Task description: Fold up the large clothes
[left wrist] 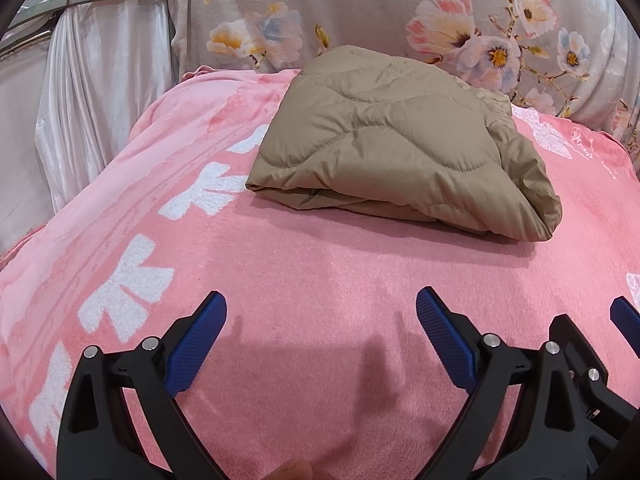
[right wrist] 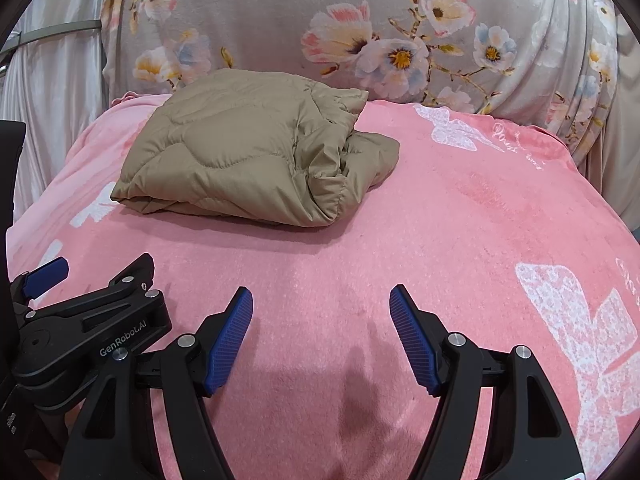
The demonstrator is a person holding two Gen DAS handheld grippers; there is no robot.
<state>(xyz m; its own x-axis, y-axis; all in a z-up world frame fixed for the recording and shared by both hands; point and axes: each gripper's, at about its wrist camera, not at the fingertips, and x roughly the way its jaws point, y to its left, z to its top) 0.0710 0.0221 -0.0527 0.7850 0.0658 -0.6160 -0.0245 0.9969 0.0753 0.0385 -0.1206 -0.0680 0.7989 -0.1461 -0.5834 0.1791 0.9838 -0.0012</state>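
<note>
A tan quilted jacket (left wrist: pixel 400 148) lies folded into a thick bundle on the pink blanket (left wrist: pixel 304 272), towards the back. It also shows in the right wrist view (right wrist: pixel 244 152), back left. My left gripper (left wrist: pixel 322 308) is open and empty, low over the blanket, well in front of the jacket. My right gripper (right wrist: pixel 322 300) is open and empty, beside the left one, also short of the jacket. Part of the right gripper shows at the right edge of the left view, and the left gripper's body (right wrist: pixel 92 320) shows at lower left in the right view.
The pink blanket with white bow prints (right wrist: pixel 580 320) covers the bed. A grey floral cloth (left wrist: pixel 400 12) rises behind it. A white satin curtain (left wrist: pixel 88 80) hangs at the left. The blanket falls away at the left and right edges.
</note>
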